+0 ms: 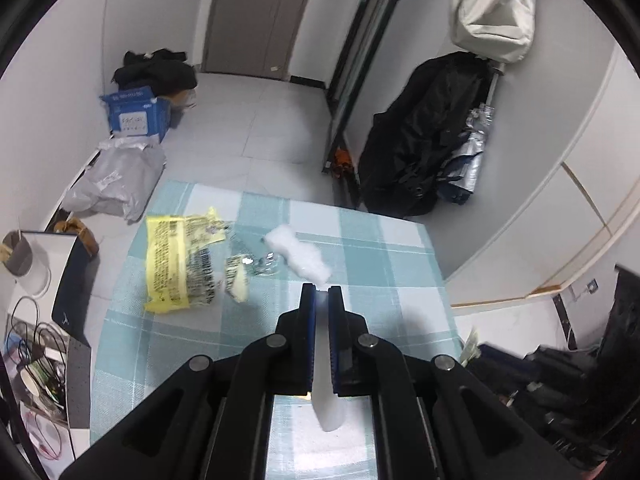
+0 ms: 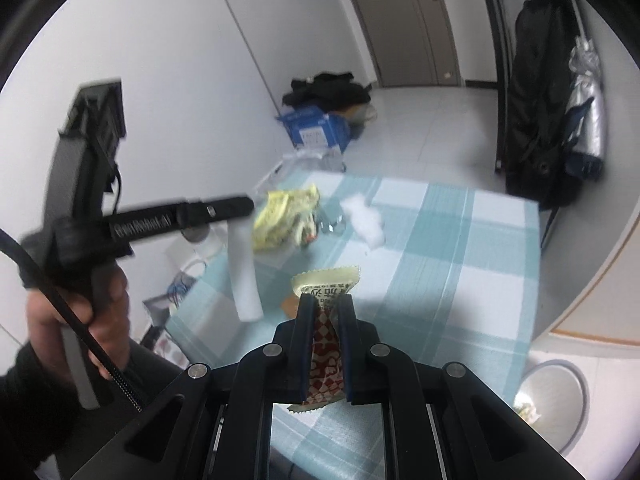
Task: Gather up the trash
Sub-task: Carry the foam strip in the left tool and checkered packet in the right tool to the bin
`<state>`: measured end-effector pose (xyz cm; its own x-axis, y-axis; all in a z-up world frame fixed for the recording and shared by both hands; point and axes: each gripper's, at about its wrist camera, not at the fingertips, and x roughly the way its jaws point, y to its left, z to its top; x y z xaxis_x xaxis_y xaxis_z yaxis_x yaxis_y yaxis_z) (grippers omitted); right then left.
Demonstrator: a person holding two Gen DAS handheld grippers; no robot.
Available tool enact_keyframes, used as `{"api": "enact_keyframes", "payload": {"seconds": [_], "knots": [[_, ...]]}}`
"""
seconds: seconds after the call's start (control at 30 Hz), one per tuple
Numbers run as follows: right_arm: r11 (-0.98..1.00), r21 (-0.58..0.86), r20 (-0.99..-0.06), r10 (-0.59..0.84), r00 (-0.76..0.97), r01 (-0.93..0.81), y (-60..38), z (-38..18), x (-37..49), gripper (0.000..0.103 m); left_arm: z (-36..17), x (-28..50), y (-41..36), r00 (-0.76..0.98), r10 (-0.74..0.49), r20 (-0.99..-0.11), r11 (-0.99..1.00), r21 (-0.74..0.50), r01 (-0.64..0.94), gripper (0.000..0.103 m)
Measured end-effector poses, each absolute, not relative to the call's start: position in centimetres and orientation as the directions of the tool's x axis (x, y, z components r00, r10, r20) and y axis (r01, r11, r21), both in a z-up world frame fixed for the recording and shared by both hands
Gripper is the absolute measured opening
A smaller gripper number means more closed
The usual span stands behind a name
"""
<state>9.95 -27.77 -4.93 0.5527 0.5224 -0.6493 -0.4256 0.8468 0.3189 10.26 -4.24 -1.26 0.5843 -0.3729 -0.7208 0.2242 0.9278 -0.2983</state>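
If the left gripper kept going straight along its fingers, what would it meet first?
Probably the white foam scrap on the checked tablecloth, just beyond the left gripper, which already grips a white foam strip. Depth is unclear.

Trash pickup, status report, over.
Left hand-held gripper shut on white foam strip. Right hand-held gripper shut on snack wrapper. Yellow wrapper, white wad remain on table.

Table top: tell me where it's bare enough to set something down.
The checked tablecloth is bare on its near half and its right side, right of the white foam lump. The far left is crowded: yellow wrapper, clear plastic scraps and the lump lie close together.
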Motion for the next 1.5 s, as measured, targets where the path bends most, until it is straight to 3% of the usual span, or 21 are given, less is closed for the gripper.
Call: {"api": "enact_keyframes", "payload": {"seconds": [0.4, 0.8, 1.07, 1.5], "knots": [[0.870, 0.312, -0.500, 0.492, 0.712, -0.382, -34.7, 3.8, 8.0, 0.011, 4.5, 9.0, -10.0, 0.590, -0.464, -0.661, 0.885, -0.311, 0.348, 0.002], [0.928, 0.309, -0.456, 0.337, 0.823, -0.209, -45.7, 6.7, 6.2, 0.011, 6.4, 9.4, -20.4, 0.496, -0.571, -0.654, 0.800, -0.310, 0.513, 0.002], [0.943, 0.327, -0.499, 0.222, 0.837, -0.055, -53.3, 3.2, 5.7, 0.011, 2.8, 10.6, -28.0, 0.375, -0.596, -0.710, 0.741, -0.308, 0.596, 0.002], [0.896, 0.422, -0.659, 0.197, 0.726, 0.140, -60.4, -10.7, 7.8, 0.011, -6.7, 11.2, -37.6, 0.152, -0.532, -0.833, 0.652, -0.288, 0.702, 0.002]]}}
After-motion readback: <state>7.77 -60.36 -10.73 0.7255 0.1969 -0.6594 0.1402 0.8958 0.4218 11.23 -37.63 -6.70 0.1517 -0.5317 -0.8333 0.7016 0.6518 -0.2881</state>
